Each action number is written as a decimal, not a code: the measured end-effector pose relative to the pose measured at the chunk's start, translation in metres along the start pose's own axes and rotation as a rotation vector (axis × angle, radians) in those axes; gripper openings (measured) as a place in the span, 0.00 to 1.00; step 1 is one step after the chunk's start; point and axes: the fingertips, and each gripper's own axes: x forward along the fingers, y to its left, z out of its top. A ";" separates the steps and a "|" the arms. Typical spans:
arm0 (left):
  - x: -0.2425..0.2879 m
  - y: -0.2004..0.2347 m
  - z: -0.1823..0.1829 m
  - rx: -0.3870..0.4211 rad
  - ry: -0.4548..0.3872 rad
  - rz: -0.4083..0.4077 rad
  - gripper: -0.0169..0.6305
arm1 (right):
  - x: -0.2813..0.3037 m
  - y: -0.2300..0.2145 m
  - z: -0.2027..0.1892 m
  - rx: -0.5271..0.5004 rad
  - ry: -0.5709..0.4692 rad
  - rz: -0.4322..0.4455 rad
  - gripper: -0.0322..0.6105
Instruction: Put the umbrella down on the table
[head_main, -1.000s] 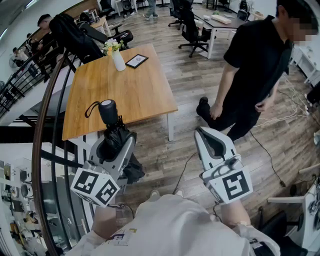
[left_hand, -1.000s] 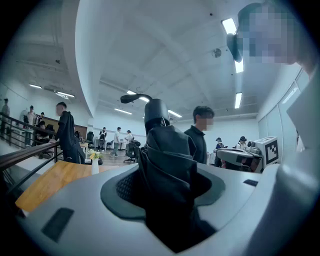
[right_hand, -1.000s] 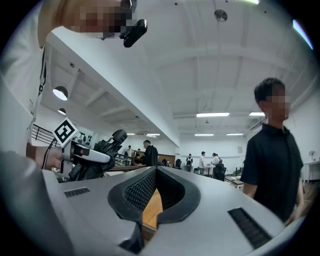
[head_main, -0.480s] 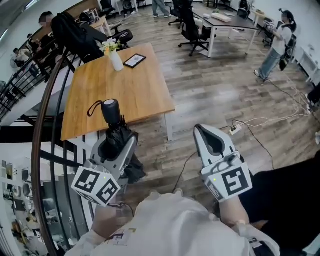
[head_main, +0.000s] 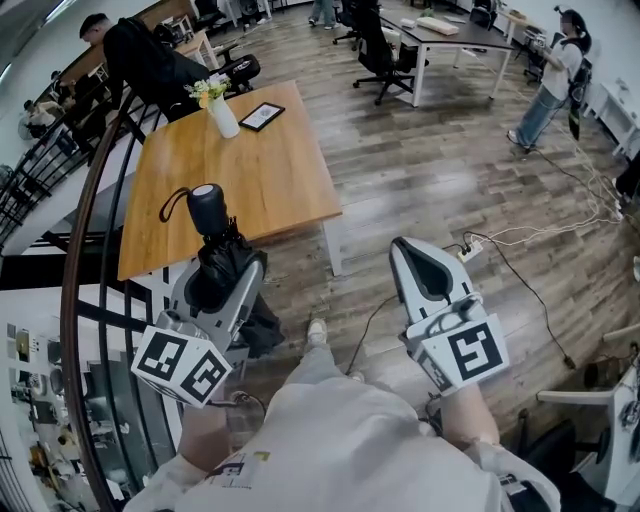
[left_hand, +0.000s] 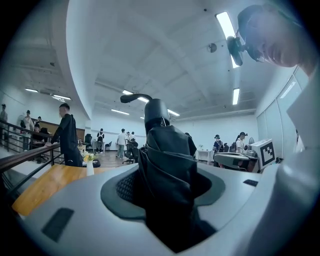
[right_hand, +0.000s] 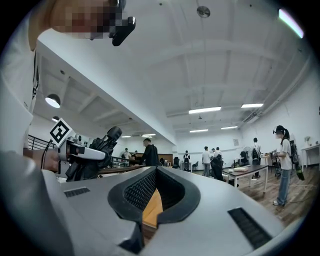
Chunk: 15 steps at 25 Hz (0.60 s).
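Left gripper (head_main: 222, 278) jaws clench the folded black umbrella (head_main: 208, 207) at lower left in the head view, by the table's (head_main: 250, 165) near edge. It stands upright, handle topmost. Right gripper (head_main: 404, 250) jaws are closed, empty.

Matt black cloth umbrella (head_main: 225, 265), smooth plastic handle (head_main: 206, 205); smooth, satin-finished wooden table (head_main: 250, 170); wood-plank floor (head_main: 420, 170).

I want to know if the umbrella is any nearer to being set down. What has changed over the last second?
The bystander in black at the right has walked out of the head view, and the wearer's shoe has stepped forward. Nothing was taken hold of or let go. The left gripper still clamps the umbrella short of the table. The right gripper stays shut and empty.
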 end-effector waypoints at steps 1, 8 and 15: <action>0.003 0.001 0.000 0.003 -0.003 0.000 0.40 | 0.001 -0.003 -0.002 0.004 -0.002 -0.005 0.09; 0.034 0.009 -0.028 -0.007 0.026 -0.052 0.40 | 0.016 -0.017 -0.032 0.031 0.021 -0.034 0.09; 0.083 0.046 -0.039 -0.019 0.016 -0.059 0.40 | 0.062 -0.042 -0.059 0.032 0.059 -0.041 0.09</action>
